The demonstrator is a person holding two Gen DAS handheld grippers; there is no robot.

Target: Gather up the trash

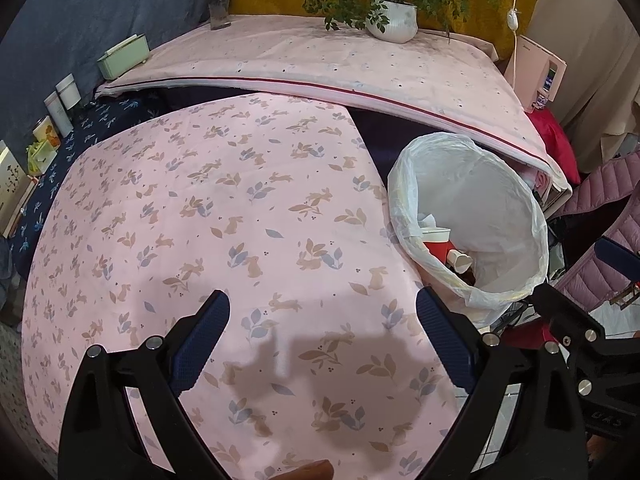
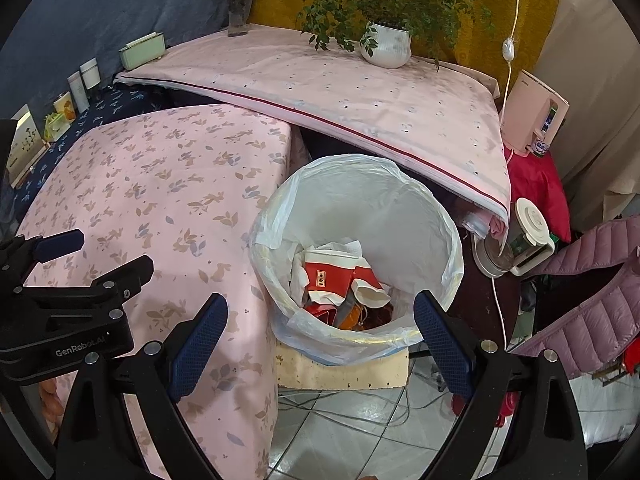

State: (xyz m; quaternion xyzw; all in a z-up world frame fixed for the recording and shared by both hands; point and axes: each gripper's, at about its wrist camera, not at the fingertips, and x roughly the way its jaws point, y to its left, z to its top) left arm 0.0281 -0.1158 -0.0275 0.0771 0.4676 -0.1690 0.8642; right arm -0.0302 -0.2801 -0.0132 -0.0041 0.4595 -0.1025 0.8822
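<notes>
red cups (image 2: pixel 336 276) beyond spread right fingers (image 2: pixel 444 344)

A lived-in home room. Two counters are draped in pink cloth, the near one (image 1: pixel 208 216) printed with rabbits and leaves, the far one (image 2: pixel 340 88) carrying a potted plant (image 2: pixel 386 42) and a vase of flowers (image 2: pixel 239 4). A lined bin (image 2: pixel 360 216) of paper cups stands on a tiled floor (image 2: pixel 340 432) strewn with cables. A kettle (image 2: pixel 524 236), a pink appliance (image 2: pixel 534 120), a quilted jacket (image 2: pixel 592 304) and boxes along a blue wall hanging (image 1: pixel 100 12) crowd the edges.
</notes>
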